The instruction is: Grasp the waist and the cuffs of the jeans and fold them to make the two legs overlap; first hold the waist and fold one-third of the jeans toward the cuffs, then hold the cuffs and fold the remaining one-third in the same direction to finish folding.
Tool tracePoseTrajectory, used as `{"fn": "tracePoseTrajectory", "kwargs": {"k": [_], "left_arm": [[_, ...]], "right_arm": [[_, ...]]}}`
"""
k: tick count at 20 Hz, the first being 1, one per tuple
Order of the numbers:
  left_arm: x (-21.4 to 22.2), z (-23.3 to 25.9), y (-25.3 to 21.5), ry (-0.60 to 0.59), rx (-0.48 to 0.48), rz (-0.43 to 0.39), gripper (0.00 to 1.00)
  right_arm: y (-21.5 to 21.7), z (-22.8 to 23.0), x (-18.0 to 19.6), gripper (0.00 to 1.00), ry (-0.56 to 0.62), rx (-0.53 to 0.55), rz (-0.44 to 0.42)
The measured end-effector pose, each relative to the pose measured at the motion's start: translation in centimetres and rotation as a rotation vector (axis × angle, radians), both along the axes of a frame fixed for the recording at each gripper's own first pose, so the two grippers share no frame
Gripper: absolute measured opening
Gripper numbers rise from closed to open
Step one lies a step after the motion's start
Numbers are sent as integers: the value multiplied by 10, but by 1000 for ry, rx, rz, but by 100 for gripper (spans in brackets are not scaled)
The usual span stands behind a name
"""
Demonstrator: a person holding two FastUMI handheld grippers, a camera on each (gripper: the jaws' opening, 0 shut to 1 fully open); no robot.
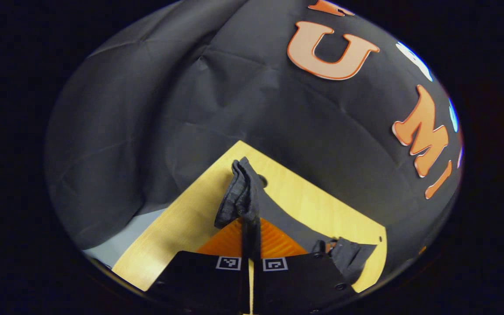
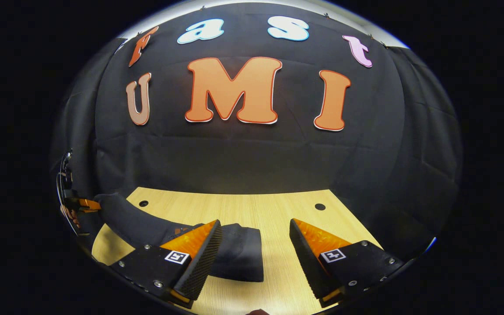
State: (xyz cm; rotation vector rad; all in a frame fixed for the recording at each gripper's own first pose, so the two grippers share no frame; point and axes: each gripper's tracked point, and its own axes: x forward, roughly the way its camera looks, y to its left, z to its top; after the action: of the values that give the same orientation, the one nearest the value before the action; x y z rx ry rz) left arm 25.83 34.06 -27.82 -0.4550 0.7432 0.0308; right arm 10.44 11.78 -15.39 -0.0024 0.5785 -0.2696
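The left hand-held gripper is clamped on a bunch of jeans; the right hand-held gripper gapes wide above the bench, so that unpinned end near the front edge may drag.

In the right gripper view, bare surface lies open between the spread jaws and on toward the booth wall, which closes off the far edge. The dark jeans cover the left part, leaving the right side free to pass.
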Motion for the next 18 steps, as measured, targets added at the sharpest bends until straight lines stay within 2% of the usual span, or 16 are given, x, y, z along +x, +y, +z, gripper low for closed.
{"fn": "tracePoseTrajectory", "kwargs": {"k": [9, 13, 18], "left_arm": [[-12, 74, -87, -152, -32, -117, 3], [-18, 104, -138, -199, -44, -163, 4], [-33, 130, -216, -250, -36, -260, 4]], "right_arm": [[-17, 1, 0, 93, -19, 35, 41], [-33, 1, -2, 93, -33, 50, 49], [-51, -2, -7, 93, -42, 69, 68]]}}
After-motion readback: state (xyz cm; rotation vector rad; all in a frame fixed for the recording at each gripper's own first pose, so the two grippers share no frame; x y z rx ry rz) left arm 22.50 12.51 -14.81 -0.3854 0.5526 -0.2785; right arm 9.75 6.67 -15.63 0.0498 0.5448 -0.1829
